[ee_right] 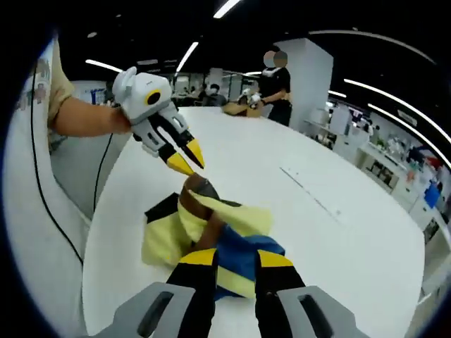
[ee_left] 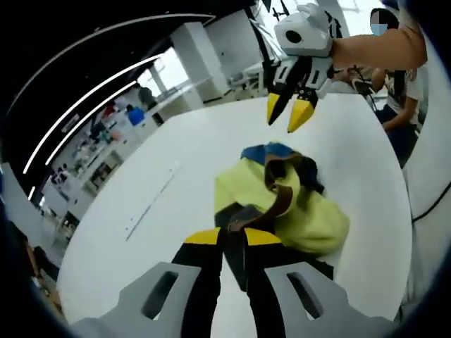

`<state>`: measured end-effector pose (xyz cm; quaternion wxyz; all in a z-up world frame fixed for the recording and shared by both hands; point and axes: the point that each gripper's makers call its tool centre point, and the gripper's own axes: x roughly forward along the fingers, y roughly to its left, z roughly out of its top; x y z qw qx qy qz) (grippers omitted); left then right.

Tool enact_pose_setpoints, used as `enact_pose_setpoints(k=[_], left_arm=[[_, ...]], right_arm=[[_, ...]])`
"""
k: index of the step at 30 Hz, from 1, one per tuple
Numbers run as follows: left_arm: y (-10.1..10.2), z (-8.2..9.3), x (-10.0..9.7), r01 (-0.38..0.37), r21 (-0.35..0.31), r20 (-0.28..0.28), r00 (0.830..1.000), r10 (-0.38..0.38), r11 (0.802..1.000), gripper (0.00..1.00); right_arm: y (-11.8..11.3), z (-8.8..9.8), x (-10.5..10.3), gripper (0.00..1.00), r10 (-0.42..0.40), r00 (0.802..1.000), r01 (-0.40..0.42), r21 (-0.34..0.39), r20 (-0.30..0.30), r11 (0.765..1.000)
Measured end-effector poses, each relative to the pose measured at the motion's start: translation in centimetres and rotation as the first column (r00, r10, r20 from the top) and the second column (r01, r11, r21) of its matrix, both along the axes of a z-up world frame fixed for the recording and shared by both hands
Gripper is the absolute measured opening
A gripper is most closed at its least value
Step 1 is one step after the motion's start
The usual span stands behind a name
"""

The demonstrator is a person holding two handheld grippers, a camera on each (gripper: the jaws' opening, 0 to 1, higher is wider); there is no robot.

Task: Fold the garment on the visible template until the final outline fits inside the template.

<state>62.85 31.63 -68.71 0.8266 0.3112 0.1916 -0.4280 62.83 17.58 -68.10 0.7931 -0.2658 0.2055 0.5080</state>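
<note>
White table (ee_left: pixel 141 211) bears crumpled garment (ee_left: pixel 310 211); person (ee_right: pixel 276 84) behind.

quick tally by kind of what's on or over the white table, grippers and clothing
grippers: 2, the left gripper and the right gripper
garments: 1, a crumpled yellow, blue and brown garment on the table
total: 3

A large white table (ee_right: pixel 338 232) with rounded corners stood in an open office. Long ceiling light strips (ee_left: pixel 91 91) ran overhead. Shelving (ee_right: pixel 394 151) lined one wall, beside a white pillar (ee_right: pixel 310 77). A person (ee_right: pixel 276 88) stood at the table's far edge.
</note>
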Motion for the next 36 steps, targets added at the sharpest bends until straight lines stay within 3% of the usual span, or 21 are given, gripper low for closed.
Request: enact_pose_setpoints(k=[4, 10, 14, 16, 20, 29, 36], left_arm=[[0.6, -0.7, 0.1, -0.005, 0.000, -0.019, 1.000, 0.005, 1.000, 0.07], [1.4, -1.7, 0.3, 0.006, 0.019, -0.026, 1.000, -0.005, 1.000, 0.08], [1.5, -2.8, 0.6, 0.026, 0.062, -0.032, 0.999, -0.024, 0.998, 0.06], [1.2, -3.3, 0.9, 0.038, 0.074, -0.039, 0.999, -0.036, 0.997, 0.06], [-0.1, -3.6, 1.2, 0.086, 0.090, -0.037, 0.996, -0.083, 0.992, 0.07], [-2.3, -4.1, 1.6, 0.149, 0.093, -0.047, 0.988, -0.145, 0.984, 0.13], [-3.1, -3.9, 1.3, 0.195, 0.093, -0.031, 0.981, -0.193, 0.976, 0.09]], right_arm=[[0.8, -1.0, 0.4, 0.14, 0.091, 0.996, -0.088, -0.088, 0.025, 0.992], [2.5, -1.3, 0.7, 0.13, 0.151, 0.988, -0.147, -0.104, 0.030, 0.984], [2.5, -2.0, 0.8, 0.12, 0.192, 0.981, -0.184, -0.163, 0.037, 0.969], [2.2, -2.5, 1.0, 0.12, 0.207, 0.977, -0.194, -0.210, 0.043, 0.958], [2.6, -2.7, 0.7, 0.13, 0.237, 0.971, -0.225, -0.206, 0.033, 0.952], [2.4, -4.0, 0.7, 0.12, 0.283, 0.959, -0.267, -0.281, 0.015, 0.922], [1.6, -5.0, 0.2, 0.03, 0.312, 0.950, -0.294, -0.327, 0.000, 0.898]])
